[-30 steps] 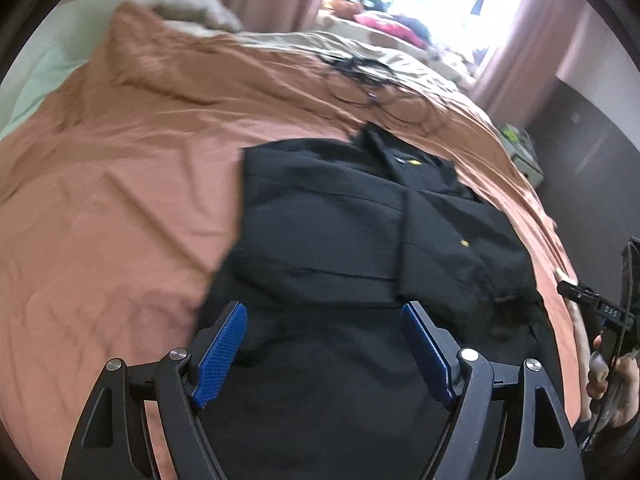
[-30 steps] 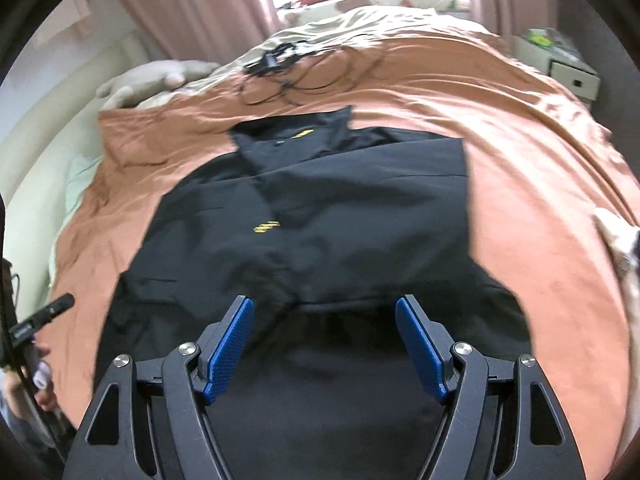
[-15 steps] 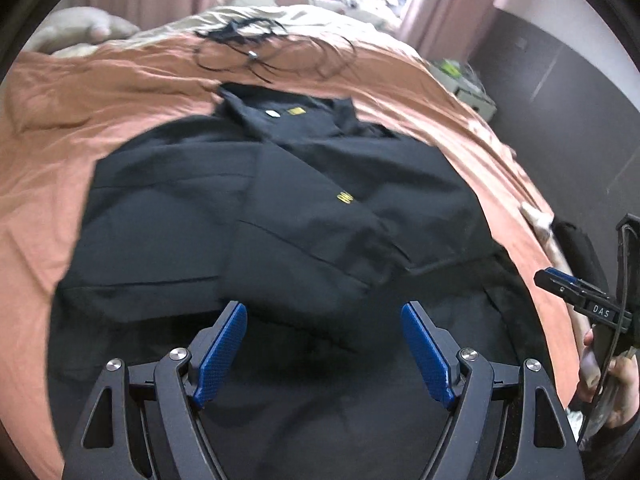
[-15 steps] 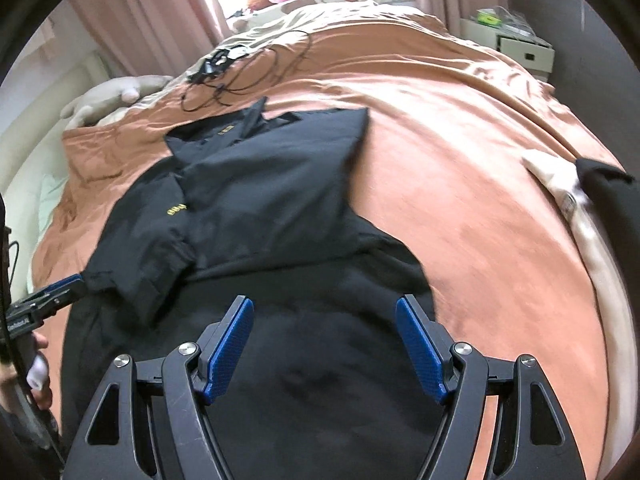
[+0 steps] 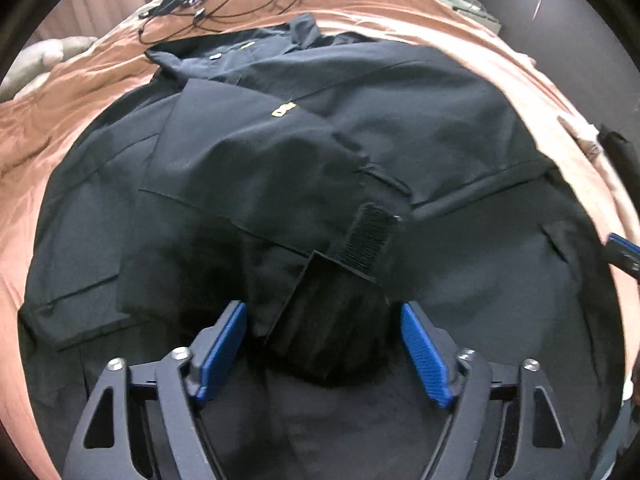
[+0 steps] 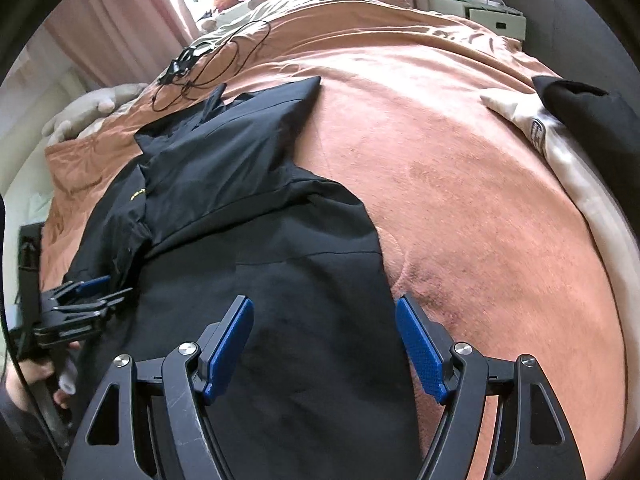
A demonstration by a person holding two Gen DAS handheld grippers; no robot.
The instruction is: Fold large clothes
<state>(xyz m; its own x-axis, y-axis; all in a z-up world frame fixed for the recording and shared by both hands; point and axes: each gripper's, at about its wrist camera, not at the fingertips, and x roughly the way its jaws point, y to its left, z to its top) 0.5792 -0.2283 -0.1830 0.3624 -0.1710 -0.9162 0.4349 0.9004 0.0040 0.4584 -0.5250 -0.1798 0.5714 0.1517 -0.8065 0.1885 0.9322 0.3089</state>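
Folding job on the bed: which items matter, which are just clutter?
Job:
black jacket
sleeve cuff, between the closing left gripper jaws
right gripper, open

Lying about:
black cables
cream garment
plush toy

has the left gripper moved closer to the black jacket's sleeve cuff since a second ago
Yes. The left gripper has come down toward the black jacket on the orange bedspread; its velcro-strapped sleeve cuff now sits between the closing fingers.

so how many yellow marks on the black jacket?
2 visible. One mark sits on the sleeve folded across the black jacket, one by the collar at the far end. Folds may hide more.
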